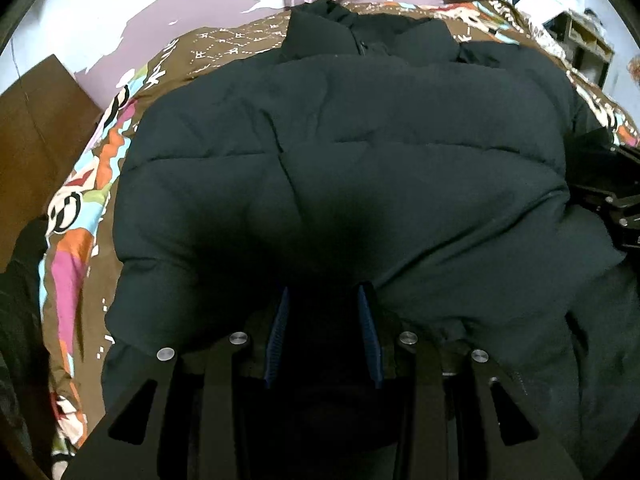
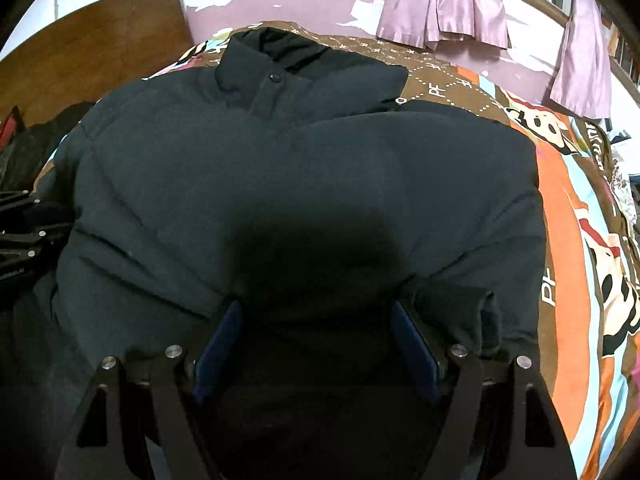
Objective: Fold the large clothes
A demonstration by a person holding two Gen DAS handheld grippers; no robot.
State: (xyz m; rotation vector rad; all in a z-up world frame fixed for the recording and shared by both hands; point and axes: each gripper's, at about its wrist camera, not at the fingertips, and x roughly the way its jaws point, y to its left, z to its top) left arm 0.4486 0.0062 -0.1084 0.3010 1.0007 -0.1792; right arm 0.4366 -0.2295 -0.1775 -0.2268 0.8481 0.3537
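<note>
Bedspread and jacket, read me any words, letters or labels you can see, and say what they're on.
"PF": white letters on the brown bedspread, repeated near the jacket collar.
Black lettering along the bedspread's striped edge: too distorted to read.
White marks in the diamond pattern: too small to read.
Jacket: no readable label.

left gripper [image 1: 325, 300] built of matte black angular linkage arms, round silver pivot bolts, ribbed blue pads [image 1: 277, 344], right gripper [image 2: 316, 320] likewise, smooth blue pads [image 2: 218, 348]
</note>
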